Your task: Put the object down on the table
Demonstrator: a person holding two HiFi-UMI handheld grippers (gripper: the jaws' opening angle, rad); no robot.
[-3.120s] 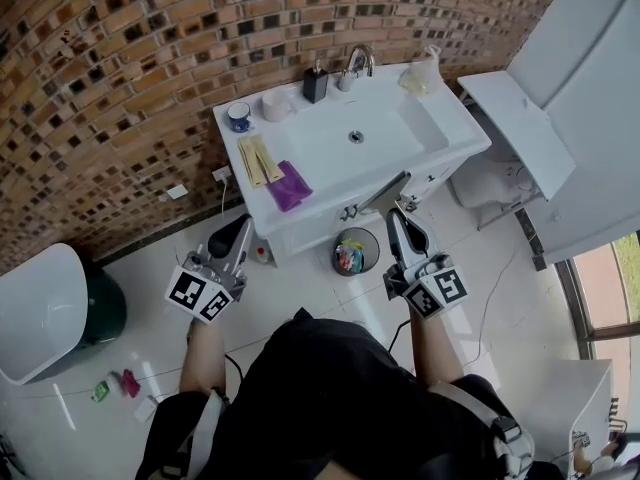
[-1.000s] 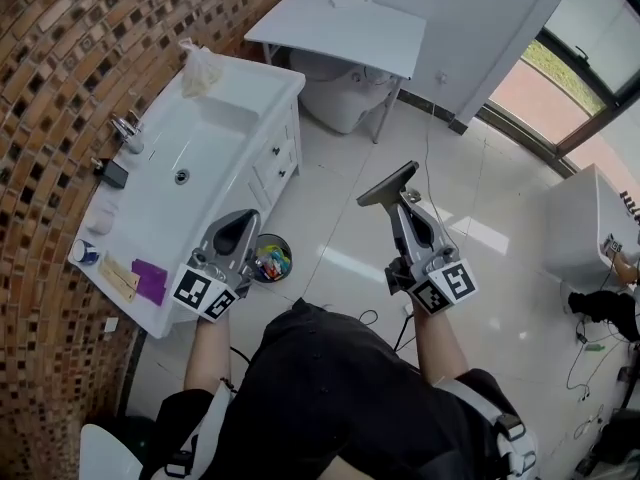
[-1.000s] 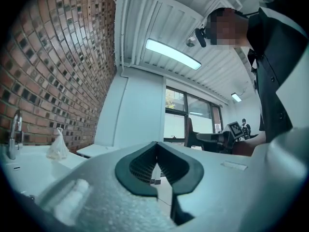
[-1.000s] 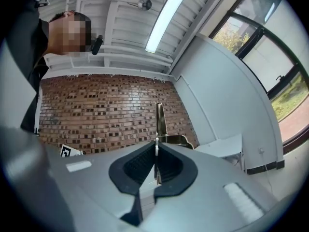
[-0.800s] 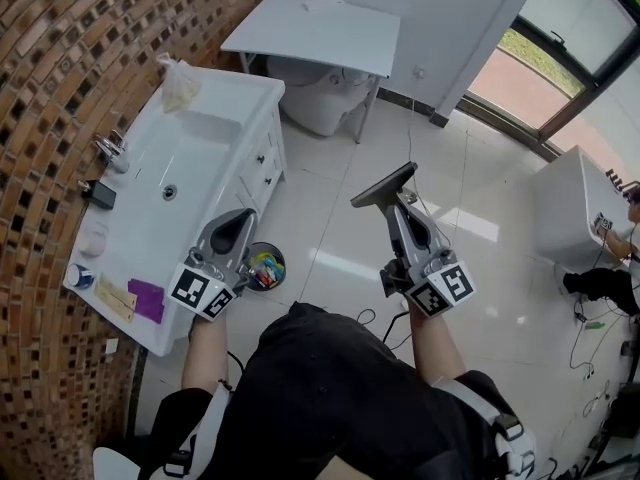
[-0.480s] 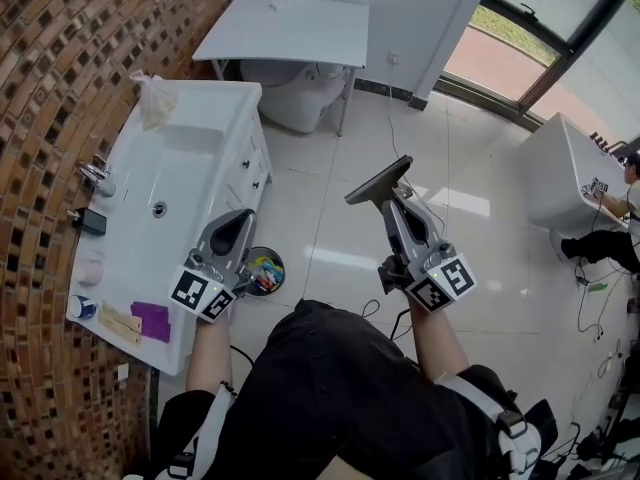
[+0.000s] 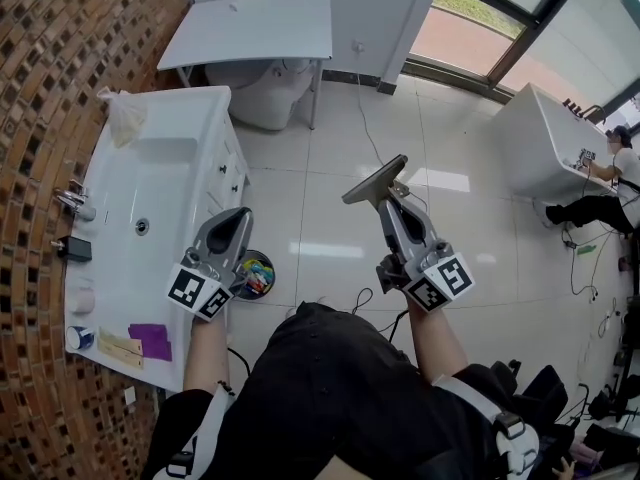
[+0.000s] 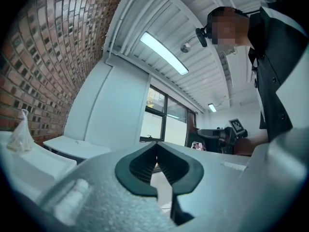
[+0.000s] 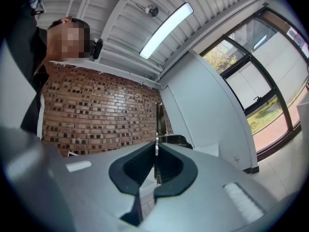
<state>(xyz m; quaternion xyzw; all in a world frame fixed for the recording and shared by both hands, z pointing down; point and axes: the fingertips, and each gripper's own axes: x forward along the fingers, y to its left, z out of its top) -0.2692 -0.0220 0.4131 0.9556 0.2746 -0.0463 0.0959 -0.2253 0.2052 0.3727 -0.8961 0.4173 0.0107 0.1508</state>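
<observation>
The person is standing with both forearms reaching forward at about waist height, one gripper in each hand, both well above the floor. The right gripper (image 7: 392, 202) is pointing ahead and slightly up, and its jaws are pressing together on the thin stem of a squeegee (image 7: 372, 181), whose flat grey blade is sticking out crosswise just past the jaw tips; in the right gripper view (image 9: 155, 151) the stem is standing upright in the closed slit. The left gripper (image 7: 236, 217) is angling forward too, level with the other one and well apart from it, and its jaws are meeting at the tips with nothing between them, as the left gripper view (image 8: 156, 148) is showing. Each gripper is carrying a marker cube (image 7: 440, 281) with black-and-white square patterns facing up. A white table (image 7: 250, 28) is standing far ahead of both pairs of jaws, and a white sink counter (image 7: 140, 218) is lying to the left of the left jaws.
</observation>
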